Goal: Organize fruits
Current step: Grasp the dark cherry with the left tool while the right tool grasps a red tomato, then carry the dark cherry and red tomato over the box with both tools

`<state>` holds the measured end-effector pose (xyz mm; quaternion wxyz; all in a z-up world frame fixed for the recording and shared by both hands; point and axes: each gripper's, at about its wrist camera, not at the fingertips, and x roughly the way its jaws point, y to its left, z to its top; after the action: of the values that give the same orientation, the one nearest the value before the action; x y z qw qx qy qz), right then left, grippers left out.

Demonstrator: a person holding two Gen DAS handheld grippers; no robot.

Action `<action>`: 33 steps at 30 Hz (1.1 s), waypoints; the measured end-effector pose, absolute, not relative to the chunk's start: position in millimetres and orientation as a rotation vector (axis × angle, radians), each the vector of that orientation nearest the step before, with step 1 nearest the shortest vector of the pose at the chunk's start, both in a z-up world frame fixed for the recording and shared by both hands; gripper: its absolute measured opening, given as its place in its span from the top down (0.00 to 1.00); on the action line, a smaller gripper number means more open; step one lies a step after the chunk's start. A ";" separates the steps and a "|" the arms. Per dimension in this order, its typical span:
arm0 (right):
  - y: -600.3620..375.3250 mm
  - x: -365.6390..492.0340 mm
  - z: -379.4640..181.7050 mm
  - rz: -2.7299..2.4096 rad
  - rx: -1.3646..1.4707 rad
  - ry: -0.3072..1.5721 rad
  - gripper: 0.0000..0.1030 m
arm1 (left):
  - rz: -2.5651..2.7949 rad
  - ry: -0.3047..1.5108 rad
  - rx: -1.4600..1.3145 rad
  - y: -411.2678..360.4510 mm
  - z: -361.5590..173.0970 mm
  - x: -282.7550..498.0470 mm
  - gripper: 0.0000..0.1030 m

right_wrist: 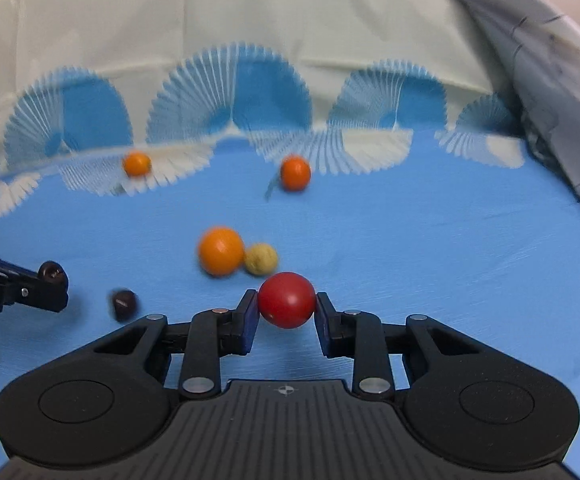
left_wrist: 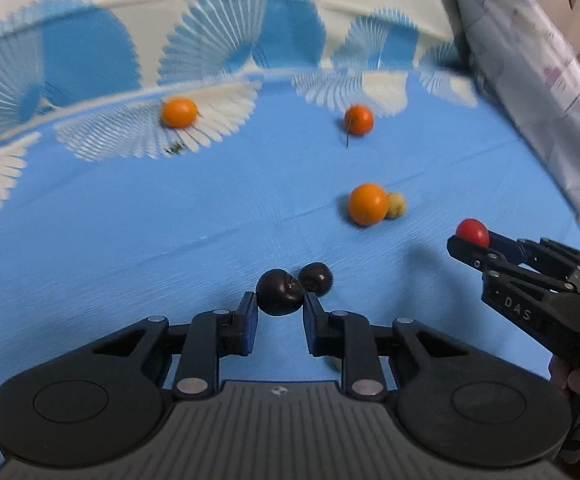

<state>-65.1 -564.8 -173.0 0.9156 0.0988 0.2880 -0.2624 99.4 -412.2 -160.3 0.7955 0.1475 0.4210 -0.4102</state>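
Blue cloth [left_wrist: 130,240], half-hidden yellowish fruit [left_wrist: 397,206]

On the tablecloth [left_wrist: 130,240], the left gripper [left_wrist: 280,306] pinches a plum [left_wrist: 280,294], a second plum [left_wrist: 316,278] touching just behind. To its right, the right gripper [right_wrist: 287,310] clasps a tomato [right_wrist: 287,300]. Beyond, an orange [left_wrist: 368,204] touches a smaller fruit [left_wrist: 397,205]; two tangerines [left_wrist: 179,112] sit farthest back, well apart.
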 end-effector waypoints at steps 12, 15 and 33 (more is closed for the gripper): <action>-402.1 -152.0 -62.4 -0.326 0.294 0.487 0.70 | -0.759 0.836 0.170 -212.7 -41.3 3.8 0.74; -349.1 -160.8 -48.2 -0.237 0.288 0.511 0.70 | -0.712 0.830 0.153 -157.9 -27.5 -14.5 0.74; -159.1 -143.2 -11.9 0.071 0.230 0.600 0.70 | -0.468 0.795 0.026 48.1 -5.6 -53.0 0.74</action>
<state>-143.2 -159.1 -11.9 0.9482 0.1132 0.2949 0.0347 -53.0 48.1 -5.6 0.8954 0.0124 0.3835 -0.2259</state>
